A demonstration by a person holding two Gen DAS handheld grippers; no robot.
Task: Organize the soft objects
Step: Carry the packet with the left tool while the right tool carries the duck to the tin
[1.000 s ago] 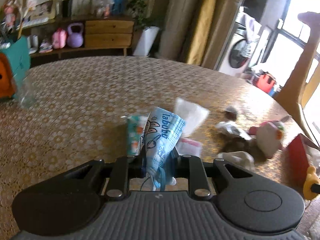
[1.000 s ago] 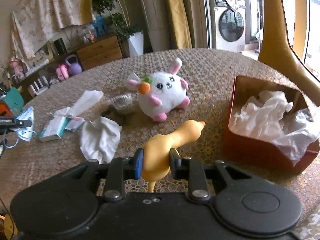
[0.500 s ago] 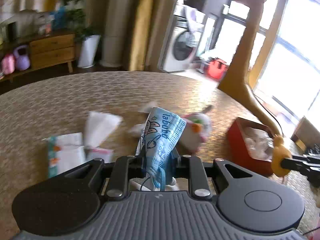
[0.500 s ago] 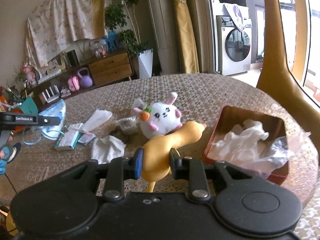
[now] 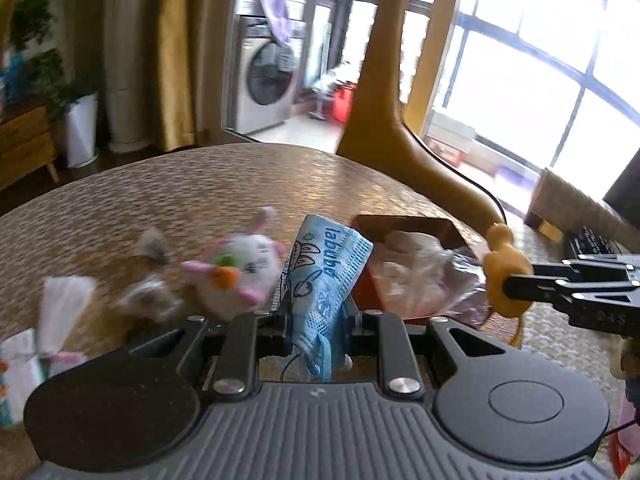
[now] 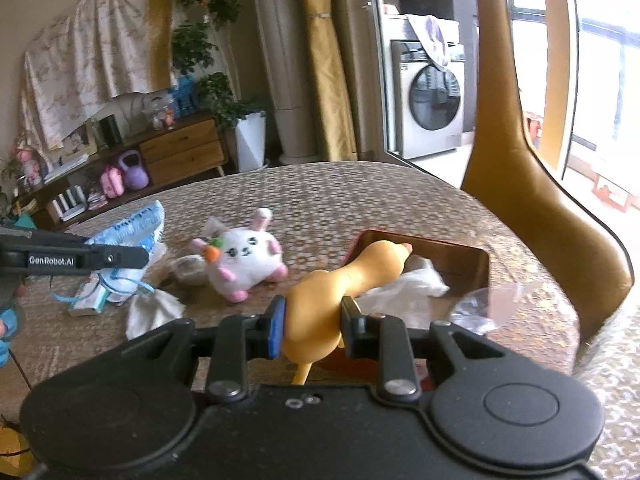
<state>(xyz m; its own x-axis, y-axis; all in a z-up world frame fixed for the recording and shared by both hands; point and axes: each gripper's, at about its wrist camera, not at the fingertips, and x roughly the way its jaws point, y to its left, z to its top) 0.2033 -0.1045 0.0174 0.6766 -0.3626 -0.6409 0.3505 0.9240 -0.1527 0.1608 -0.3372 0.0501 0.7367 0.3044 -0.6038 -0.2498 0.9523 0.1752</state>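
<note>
While tilted downward, left gripper (image 5: 316, 320) clamping face mask (image 5: 322, 276)

left gripper (image 5: 316, 322) jaws clamped, angled downward, right gripper (image 6: 312, 326) jaws clamped, angled downward

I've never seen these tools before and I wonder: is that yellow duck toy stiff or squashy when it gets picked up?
Probably squashy: the duck bulges between the right gripper's fingers where they pinch it. It likely holds its shape fairly well, since its neck juts forward unsupported without drooping. It seems light, as a pinch at one end carries it.

Both tools nearer red box (image 6: 476, 264)
</note>
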